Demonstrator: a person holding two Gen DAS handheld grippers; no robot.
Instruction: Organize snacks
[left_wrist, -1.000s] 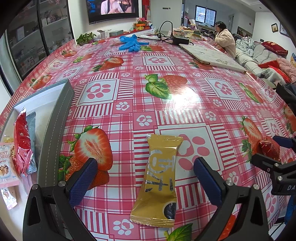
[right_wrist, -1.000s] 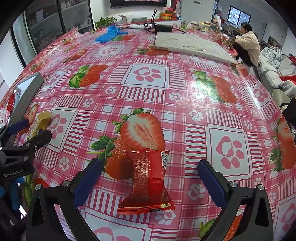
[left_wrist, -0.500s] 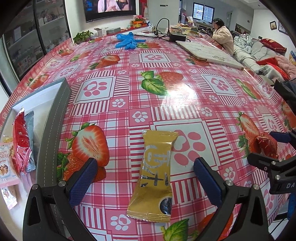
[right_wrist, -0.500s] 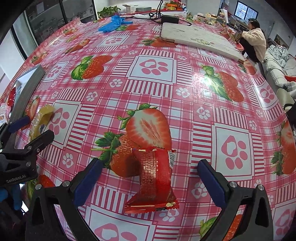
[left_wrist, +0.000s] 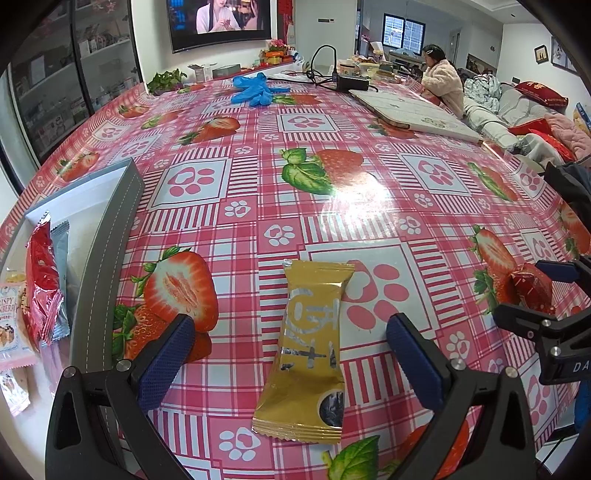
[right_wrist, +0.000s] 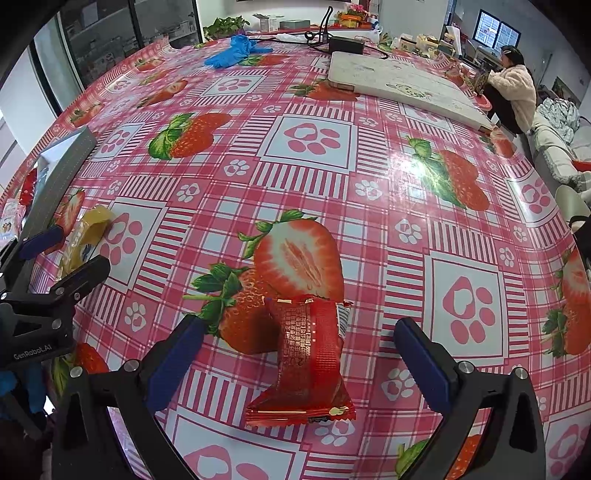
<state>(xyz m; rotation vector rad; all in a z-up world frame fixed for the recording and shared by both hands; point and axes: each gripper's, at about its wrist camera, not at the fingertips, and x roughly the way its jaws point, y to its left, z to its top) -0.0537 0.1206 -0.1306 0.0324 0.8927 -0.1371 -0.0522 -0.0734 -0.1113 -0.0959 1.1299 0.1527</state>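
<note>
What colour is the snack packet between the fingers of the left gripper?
Gold, with silver lettering; the snack packet shows best in the left wrist view, lying flat between the open left gripper.

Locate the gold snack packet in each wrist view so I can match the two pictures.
Left wrist view: the gold snack packet lies low in the centre, lengthwise between the open fingers of the left gripper.
Right wrist view: the same packet shows small at the left edge, between the left gripper's fingers.
Shared landmark: the blue gloves at the far end of the table.
</note>
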